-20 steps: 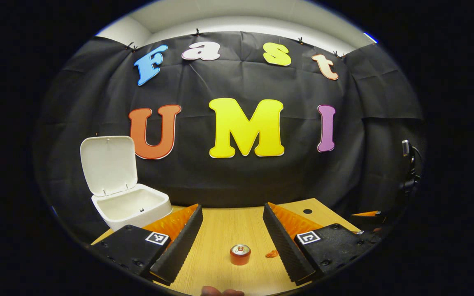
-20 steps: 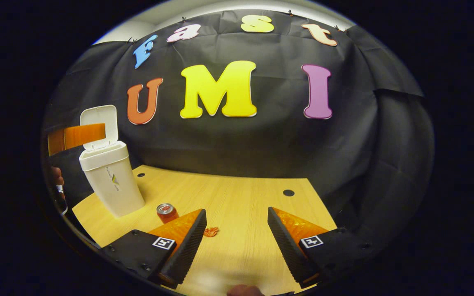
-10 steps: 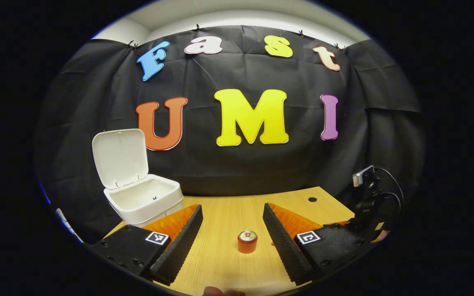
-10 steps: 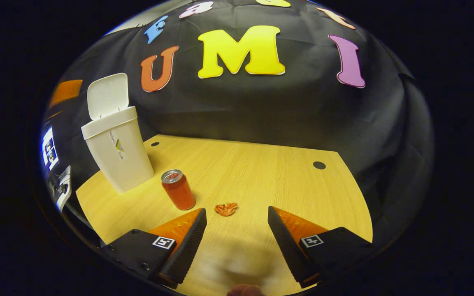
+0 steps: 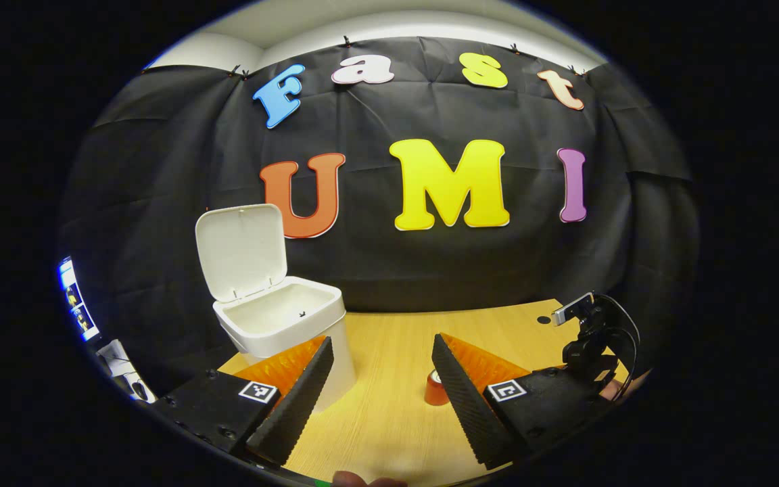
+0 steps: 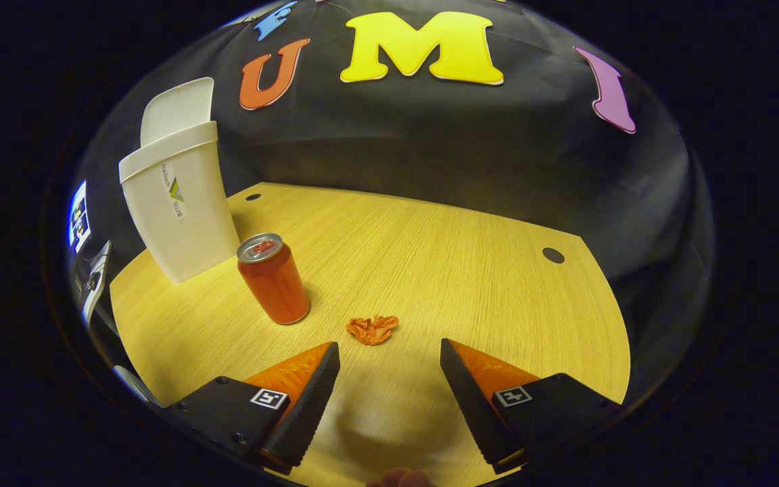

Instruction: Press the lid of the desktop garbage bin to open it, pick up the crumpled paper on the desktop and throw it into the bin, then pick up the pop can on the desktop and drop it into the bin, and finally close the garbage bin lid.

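White plastic bin point(image 5: 281, 325) sits at the back left of the wooden surface point(image 6: 430, 270), with its lid point(image 5: 241, 250) flipped up and standing upright behind the opening, so the inside is on show from the left gripper view. From the right gripper view you get the bin's side point(image 6: 176, 210) with a small label on it that I won't read.

Just beside the bin, a bit nearer, stands the red pop can point(image 6: 272, 277), upright with its silver top up. From the left gripper view just a sliver of the can point(image 5: 435, 391) peeks out past the gripper's finger. The crumpled paper point(image 6: 372, 329) is a small orange wad lying flat near the can but not touching it, straight ahead of the right gripper point(image 6: 389, 368).

Both sets of jaws are spread wide with nothing between them: the right gripper hangs over bare wood just short of the paper, and the left gripper point(image 5: 383, 365) is up off the surface, pointed between bin and can.
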`<state>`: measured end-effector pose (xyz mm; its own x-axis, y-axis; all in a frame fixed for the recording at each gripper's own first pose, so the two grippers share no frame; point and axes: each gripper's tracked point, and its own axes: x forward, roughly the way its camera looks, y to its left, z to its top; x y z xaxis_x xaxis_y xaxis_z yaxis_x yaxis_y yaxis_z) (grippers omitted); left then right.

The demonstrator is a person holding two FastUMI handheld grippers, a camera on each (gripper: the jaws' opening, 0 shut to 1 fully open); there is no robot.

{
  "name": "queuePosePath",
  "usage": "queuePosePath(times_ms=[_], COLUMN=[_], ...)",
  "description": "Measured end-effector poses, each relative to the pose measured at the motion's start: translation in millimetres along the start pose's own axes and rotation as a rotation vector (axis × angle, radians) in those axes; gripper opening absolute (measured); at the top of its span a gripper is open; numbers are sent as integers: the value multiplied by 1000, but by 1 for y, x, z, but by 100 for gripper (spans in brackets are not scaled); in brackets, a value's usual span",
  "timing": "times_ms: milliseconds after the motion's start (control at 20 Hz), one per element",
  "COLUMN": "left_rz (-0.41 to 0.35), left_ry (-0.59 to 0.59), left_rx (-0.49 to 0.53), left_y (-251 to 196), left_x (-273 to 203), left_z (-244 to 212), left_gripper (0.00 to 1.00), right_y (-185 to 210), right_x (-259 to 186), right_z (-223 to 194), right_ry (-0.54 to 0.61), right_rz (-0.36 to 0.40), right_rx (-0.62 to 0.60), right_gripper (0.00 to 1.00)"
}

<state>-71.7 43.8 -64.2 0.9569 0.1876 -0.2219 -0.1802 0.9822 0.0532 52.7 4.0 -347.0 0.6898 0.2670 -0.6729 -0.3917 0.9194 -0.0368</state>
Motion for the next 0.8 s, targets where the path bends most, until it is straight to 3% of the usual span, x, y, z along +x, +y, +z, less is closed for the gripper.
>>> queuePosePath(times_ms=[500, 800], left_rz=[84, 113], left_ry=[31, 43], left_rx=[-47, -55], left_y=[36, 51], left_x=[-5, -7], left_z=[-5, -13], left_gripper=[96, 97], right_y=[14, 17], right_x=[69, 87], right_z=[4, -8], right_ry=[54, 114], right_rz=[12, 25], right_rx=[-18, 52], right_gripper=[94, 94])
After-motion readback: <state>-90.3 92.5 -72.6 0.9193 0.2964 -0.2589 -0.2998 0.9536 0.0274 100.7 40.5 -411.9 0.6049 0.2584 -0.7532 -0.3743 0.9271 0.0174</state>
